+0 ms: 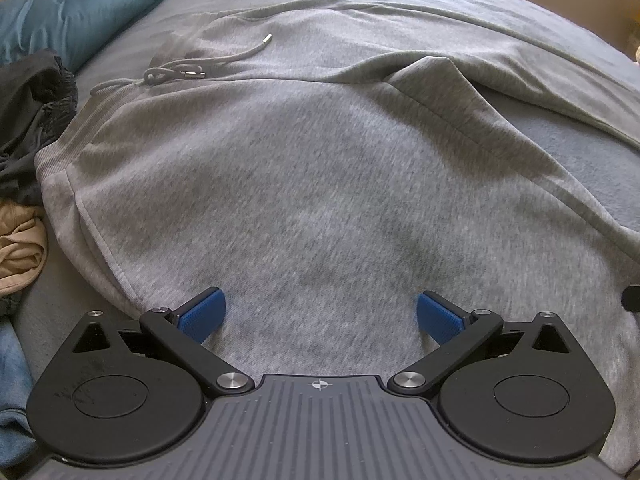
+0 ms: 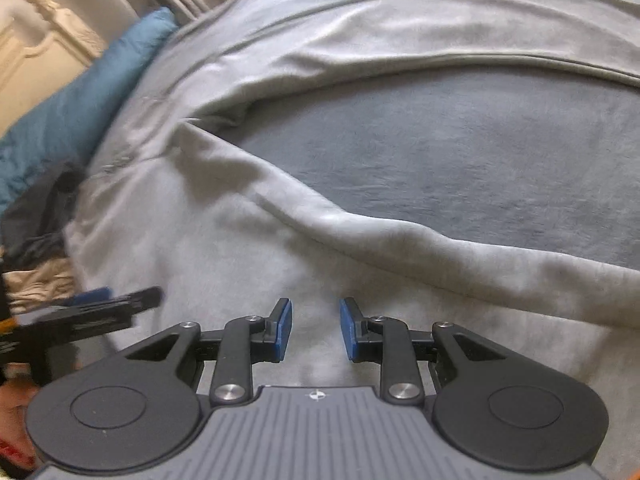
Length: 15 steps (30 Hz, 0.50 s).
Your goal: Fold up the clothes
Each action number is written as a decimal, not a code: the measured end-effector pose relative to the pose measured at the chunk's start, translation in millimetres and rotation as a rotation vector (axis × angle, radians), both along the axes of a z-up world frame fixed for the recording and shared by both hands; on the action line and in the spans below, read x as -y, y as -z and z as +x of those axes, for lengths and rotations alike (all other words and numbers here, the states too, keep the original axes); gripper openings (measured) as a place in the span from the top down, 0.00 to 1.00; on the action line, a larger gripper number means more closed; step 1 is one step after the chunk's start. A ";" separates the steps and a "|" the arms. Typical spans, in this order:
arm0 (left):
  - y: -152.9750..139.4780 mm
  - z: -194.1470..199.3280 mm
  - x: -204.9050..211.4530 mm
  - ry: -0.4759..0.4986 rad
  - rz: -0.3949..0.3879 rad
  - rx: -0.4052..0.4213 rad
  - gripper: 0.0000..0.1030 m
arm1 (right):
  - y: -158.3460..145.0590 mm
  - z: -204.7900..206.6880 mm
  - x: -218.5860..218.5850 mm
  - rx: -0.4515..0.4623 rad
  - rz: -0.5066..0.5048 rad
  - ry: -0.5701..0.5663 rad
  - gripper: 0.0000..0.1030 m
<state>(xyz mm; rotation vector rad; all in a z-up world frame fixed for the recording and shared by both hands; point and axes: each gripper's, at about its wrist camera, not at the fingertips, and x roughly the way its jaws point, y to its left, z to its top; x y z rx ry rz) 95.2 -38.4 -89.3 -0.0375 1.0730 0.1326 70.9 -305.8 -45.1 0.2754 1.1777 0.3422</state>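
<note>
Grey sweatpants lie spread on the bed, with the ribbed waistband and the drawstring at the left. One leg runs off to the right and the other lies farther back. My left gripper hovers over the hip area, wide open, its blue pads far apart with only cloth below. My right gripper is over the near leg, open by a narrow gap, and nothing is pinched between its pads. In the right wrist view the left gripper shows blurred at the left.
A teal pillow lies at the back left. Beside the waistband is a pile of a dark garment, a beige one and blue cloth. Grey bedsheet shows between the legs. A cream headboard stands behind.
</note>
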 end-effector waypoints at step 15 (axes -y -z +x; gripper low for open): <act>-16.4 -19.8 -27.1 -0.031 0.030 0.028 0.00 | -31.4 -34.4 -72.5 0.197 0.003 -0.427 0.70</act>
